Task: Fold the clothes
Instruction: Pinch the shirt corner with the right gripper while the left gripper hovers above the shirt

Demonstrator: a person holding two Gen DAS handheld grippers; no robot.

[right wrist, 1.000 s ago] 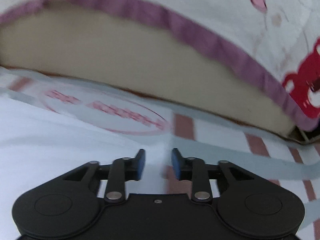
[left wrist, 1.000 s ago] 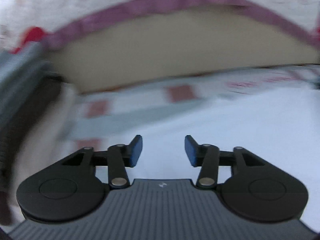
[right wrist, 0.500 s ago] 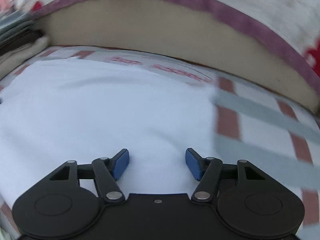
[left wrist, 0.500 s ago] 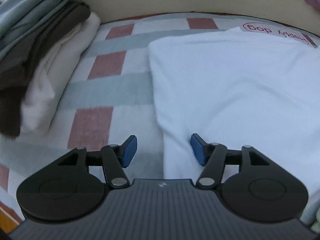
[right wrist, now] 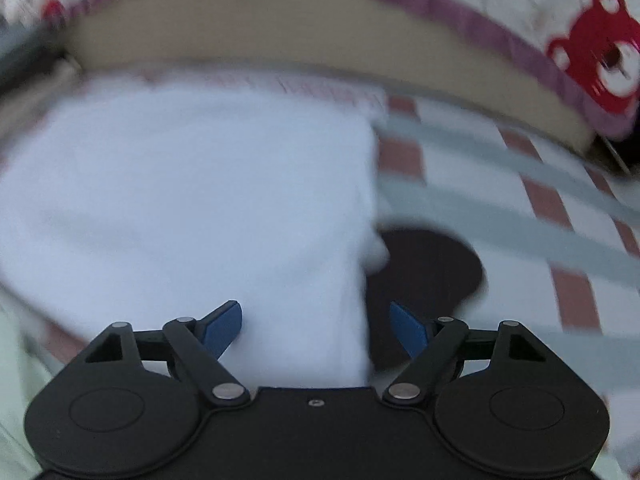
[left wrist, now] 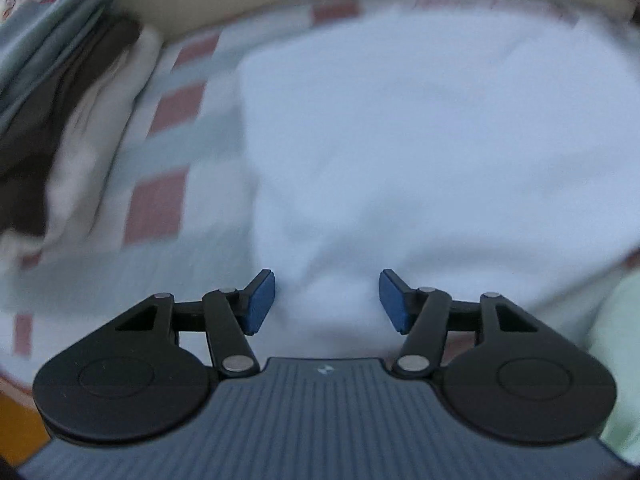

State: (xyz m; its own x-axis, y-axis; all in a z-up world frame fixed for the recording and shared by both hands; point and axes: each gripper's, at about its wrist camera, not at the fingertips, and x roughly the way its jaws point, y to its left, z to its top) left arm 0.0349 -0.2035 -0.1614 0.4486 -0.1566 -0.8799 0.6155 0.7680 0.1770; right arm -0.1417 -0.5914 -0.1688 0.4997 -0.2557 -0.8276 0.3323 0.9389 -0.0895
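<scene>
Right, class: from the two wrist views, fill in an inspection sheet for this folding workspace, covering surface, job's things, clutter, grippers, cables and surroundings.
Surface: checked sheet in pink, grey and white, lying flat.
Job's things: white garment spread on the sheet, its near edge between both grippers; a stack of folded clothes lies to its left.
Clutter: dark rounded patch beside the garment's right edge; too blurred to identify.
Grippers: left gripper open over the garment's near left part; right gripper open, straddling its right edge. Neither grips cloth.
Cables: nothing seen.
Surroundings: beige board behind, with a red bear-print cloth above it.
</scene>
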